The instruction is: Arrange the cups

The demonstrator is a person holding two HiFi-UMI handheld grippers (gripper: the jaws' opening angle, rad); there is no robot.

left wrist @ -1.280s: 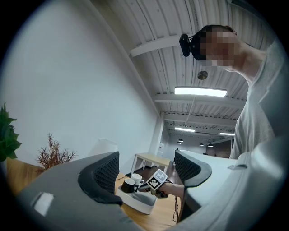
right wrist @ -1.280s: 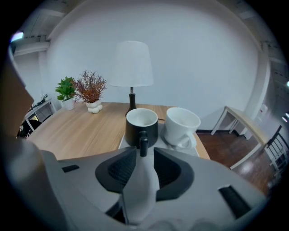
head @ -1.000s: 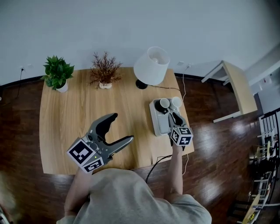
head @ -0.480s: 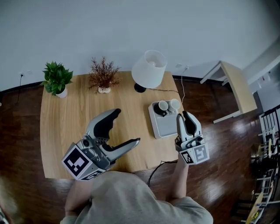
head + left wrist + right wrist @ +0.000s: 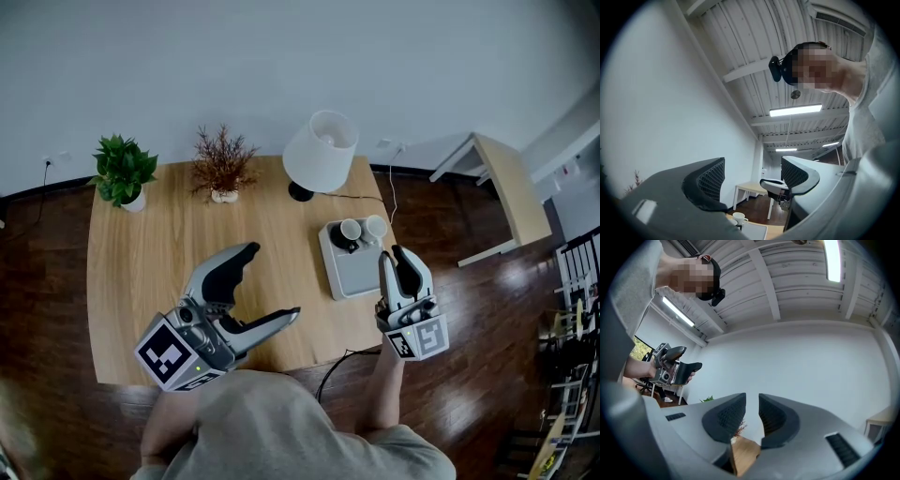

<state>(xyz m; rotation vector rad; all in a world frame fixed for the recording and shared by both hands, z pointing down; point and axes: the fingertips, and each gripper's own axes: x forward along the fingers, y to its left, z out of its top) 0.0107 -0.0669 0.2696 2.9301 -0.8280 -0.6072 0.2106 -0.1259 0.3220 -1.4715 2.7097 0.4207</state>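
Two white cups [image 5: 352, 228] upright on tray [image 5: 357, 273]

The table [image 5: 141, 281] is seen as pale, matt-grained wood, the floor [image 5: 469, 309] as dark glossy boards, the tray [image 5: 356, 274] as smooth matt grey, perhaps plastic, the cups [image 5: 351, 228] as glossy white, and the lamp shade [image 5: 322, 150] as matt white.

The person wears a light grey T-shirt [image 5: 281, 427] with short sleeves and a black head camera [image 5: 776, 70]. The left hand-held gripper [image 5: 273, 280] and the right hand-held gripper [image 5: 393, 253] are grey, with black bumpy pads [image 5: 711, 176]. Each has a cube [image 5: 173, 354] with black-and-white squares.
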